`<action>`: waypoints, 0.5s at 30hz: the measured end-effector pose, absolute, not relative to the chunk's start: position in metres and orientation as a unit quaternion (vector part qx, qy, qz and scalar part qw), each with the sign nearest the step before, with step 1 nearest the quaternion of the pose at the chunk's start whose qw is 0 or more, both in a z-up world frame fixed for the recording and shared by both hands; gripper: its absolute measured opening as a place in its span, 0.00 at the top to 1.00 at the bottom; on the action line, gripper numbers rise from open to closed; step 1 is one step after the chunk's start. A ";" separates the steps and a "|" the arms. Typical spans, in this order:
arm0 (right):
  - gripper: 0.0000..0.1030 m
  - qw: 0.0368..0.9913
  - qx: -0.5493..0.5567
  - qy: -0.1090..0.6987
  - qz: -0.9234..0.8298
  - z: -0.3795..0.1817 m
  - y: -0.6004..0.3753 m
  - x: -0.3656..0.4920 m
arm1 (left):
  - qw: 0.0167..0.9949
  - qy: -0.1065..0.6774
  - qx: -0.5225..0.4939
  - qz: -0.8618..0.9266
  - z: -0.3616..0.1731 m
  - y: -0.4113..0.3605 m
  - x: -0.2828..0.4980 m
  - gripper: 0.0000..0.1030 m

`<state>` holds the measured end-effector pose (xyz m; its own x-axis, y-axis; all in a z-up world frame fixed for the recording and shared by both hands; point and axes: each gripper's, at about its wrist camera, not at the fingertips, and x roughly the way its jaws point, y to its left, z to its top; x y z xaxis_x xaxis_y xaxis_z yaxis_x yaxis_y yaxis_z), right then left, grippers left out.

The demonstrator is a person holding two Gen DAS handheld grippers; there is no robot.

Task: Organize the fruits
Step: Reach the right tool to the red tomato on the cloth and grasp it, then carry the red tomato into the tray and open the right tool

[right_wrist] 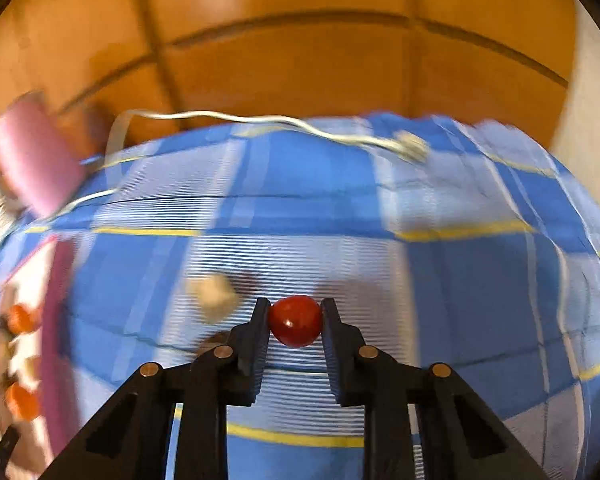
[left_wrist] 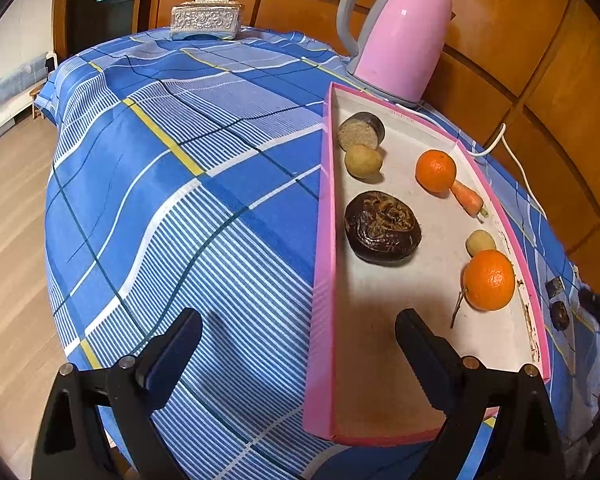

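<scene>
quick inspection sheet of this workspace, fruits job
surface: blue plaid cloth over the table
job's things: pink tray holds two oranges, a carrot, brown and yellowish pieces; red fruit in right gripper
clutter: pink kettle, tissue box, small dark bits beside tray
grippers: left gripper open, empty; right gripper shut on red fruit
cables: white kettle cord trails over cloth
surroundings: wood panel wall, wood floor
</scene>
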<state>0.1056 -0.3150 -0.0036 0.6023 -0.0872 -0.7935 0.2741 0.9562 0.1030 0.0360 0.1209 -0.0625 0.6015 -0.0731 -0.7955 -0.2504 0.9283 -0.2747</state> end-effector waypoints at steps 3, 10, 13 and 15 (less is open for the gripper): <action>0.76 0.896 0.089 0.433 -0.041 0.004 -0.276 0.112 | 0.876 0.443 -0.183 0.051 -0.062 0.122 0.036 0.05; 0.76 0.893 0.060 0.440 0.076 0.003 -0.191 0.113 | 0.878 0.442 -0.180 0.048 -0.061 0.121 0.035 0.05; 0.76 0.888 0.055 0.443 0.113 0.004 -0.167 0.116 | 0.878 0.440 -0.180 0.047 -0.060 0.121 0.034 0.05; 0.76 0.883 0.050 0.445 0.141 0.005 -0.148 0.119 | 0.878 0.441 -0.180 0.047 -0.059 0.121 0.033 0.05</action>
